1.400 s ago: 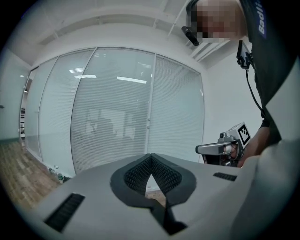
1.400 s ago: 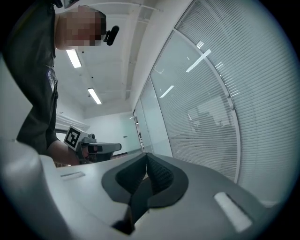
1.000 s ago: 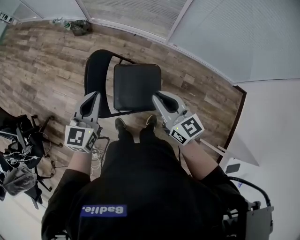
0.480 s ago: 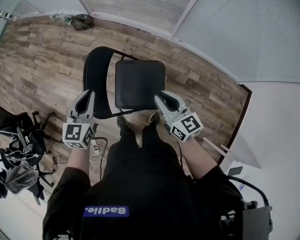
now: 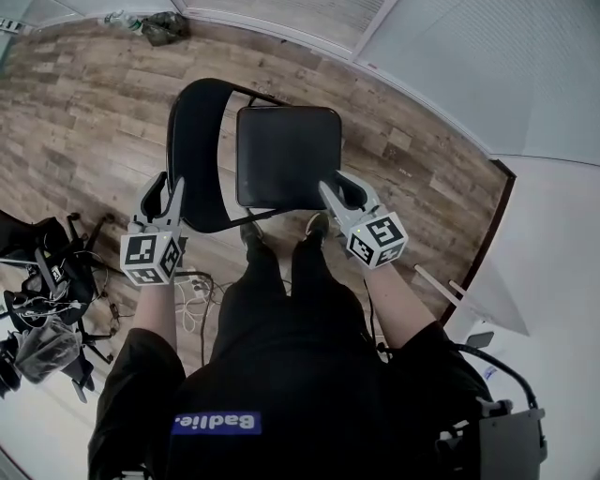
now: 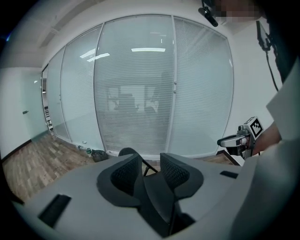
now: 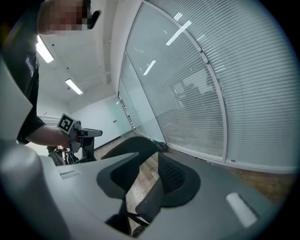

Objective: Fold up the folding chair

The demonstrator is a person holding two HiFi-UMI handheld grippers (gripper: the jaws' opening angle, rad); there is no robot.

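A black folding chair stands unfolded on the wood floor, its seat (image 5: 286,155) facing up and its curved backrest (image 5: 192,141) to the left. My left gripper (image 5: 162,192) is at the backrest's near edge. In the left gripper view the backrest (image 6: 157,206) lies between the jaws of that gripper (image 6: 151,171), which have just been opening and do not clamp it. My right gripper (image 5: 339,190) is at the seat's near right corner. Its jaws (image 7: 145,176) have also just been opening, with the seat edge (image 7: 150,204) in the gap and floor showing beside it.
A glass wall with blinds runs behind the chair, with a dark bag (image 5: 161,26) at its foot. Tangled cables and office-chair bases (image 5: 47,281) crowd the left. The person's shoes (image 5: 248,234) stand just before the chair. A white ledge (image 5: 487,300) is at the right.
Both grippers have come down to the chair, the left to the backrest's edge, the right to the seat's corner. Both pairs of jaws went from shut to parted.
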